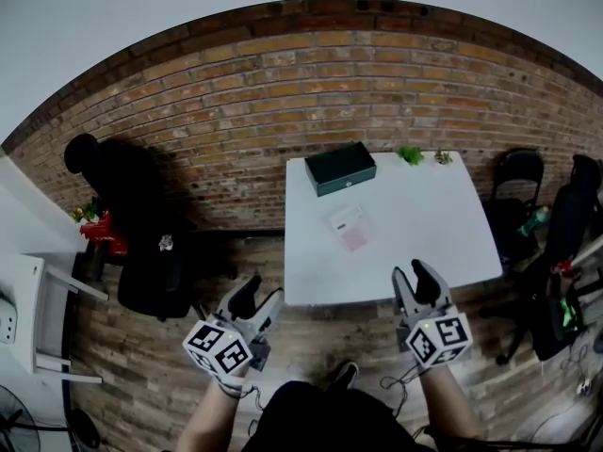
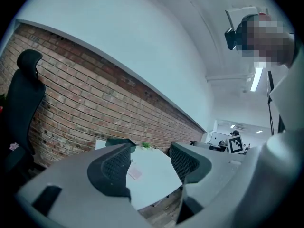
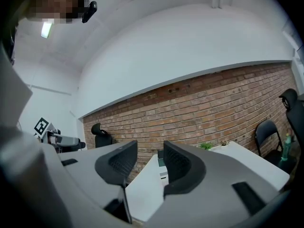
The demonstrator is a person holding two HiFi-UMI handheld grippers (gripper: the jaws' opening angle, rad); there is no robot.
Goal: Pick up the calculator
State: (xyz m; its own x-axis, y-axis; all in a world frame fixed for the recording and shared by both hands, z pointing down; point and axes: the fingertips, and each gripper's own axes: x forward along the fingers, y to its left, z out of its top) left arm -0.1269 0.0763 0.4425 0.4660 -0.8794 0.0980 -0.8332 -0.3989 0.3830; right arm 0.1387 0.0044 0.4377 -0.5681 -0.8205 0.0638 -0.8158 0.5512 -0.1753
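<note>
The calculator (image 1: pixel 350 226), white with pink keys, lies flat near the middle of the white table (image 1: pixel 424 224); in the left gripper view the calculator (image 2: pixel 134 173) shows small between the jaws. My left gripper (image 1: pixel 256 301) hangs over the floor, left of the table's near corner, jaws apart and empty. My right gripper (image 1: pixel 419 285) hovers at the table's near edge, jaws apart with nothing between them. In the right gripper view the table (image 3: pixel 142 194) fills the gap between the jaws.
A dark green box (image 1: pixel 340 168) stands at the table's far left corner, with two small plants (image 1: pixel 411 154) at the far edge against the brick wall. A black office chair (image 1: pixel 141 243) is left of the table, a folding chair (image 1: pixel 516 182) and bags to its right.
</note>
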